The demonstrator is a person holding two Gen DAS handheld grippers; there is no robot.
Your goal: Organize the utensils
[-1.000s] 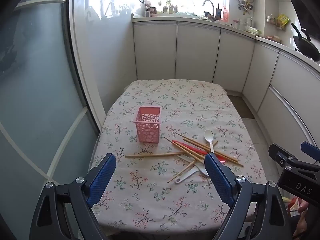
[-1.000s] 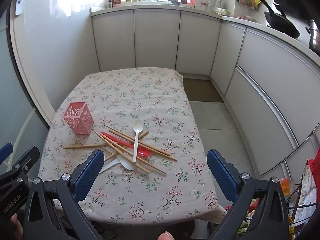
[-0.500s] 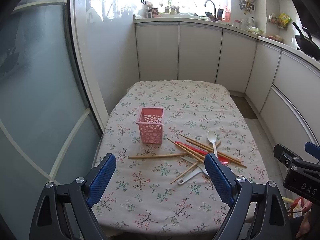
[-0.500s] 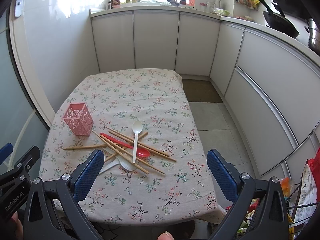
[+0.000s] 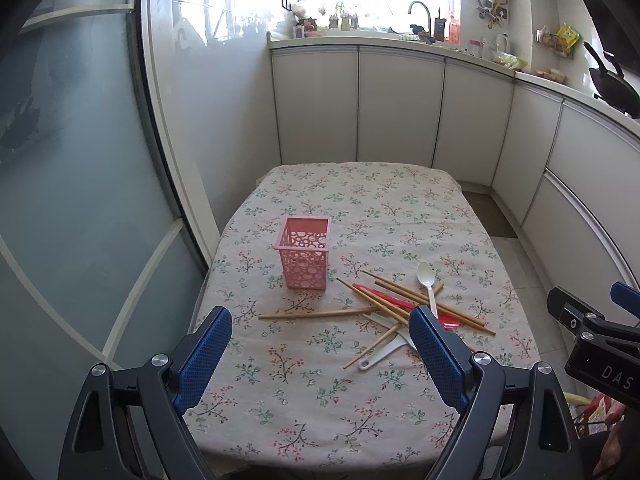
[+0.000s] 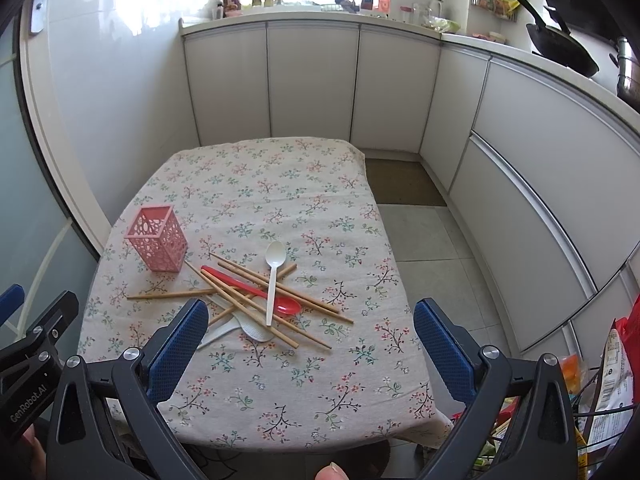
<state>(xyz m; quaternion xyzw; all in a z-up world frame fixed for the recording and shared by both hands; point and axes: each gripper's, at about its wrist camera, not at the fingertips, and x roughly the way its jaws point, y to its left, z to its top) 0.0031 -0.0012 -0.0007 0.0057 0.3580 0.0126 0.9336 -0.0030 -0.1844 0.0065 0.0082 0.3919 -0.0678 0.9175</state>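
A pink perforated holder [image 5: 306, 251] [image 6: 157, 243] stands upright and empty on the floral tablecloth [image 5: 312, 392]. To its right lies a heap of several wooden chopsticks [image 5: 400, 304] [image 6: 280, 292], a white spoon [image 5: 426, 280] [image 6: 274, 272], a red spoon [image 6: 256, 290] [image 5: 384, 295] and a white utensil [image 5: 380, 356] underneath. My left gripper [image 5: 322, 354] hangs open above the near table edge, with nothing between its fingers. Likewise my right gripper [image 6: 312, 346] stands open and empty, short of the heap.
White kitchen cabinets [image 5: 396, 108] run behind and to the right of the table, with a tiled floor [image 6: 424, 236] between. A glass door [image 5: 60, 200] stands at the left. A wire rack with packets [image 6: 600, 400] sits at the lower right.
Both grippers stay open and empty. The left wrist view has shifted slightly, so the table sits a little further right in it.
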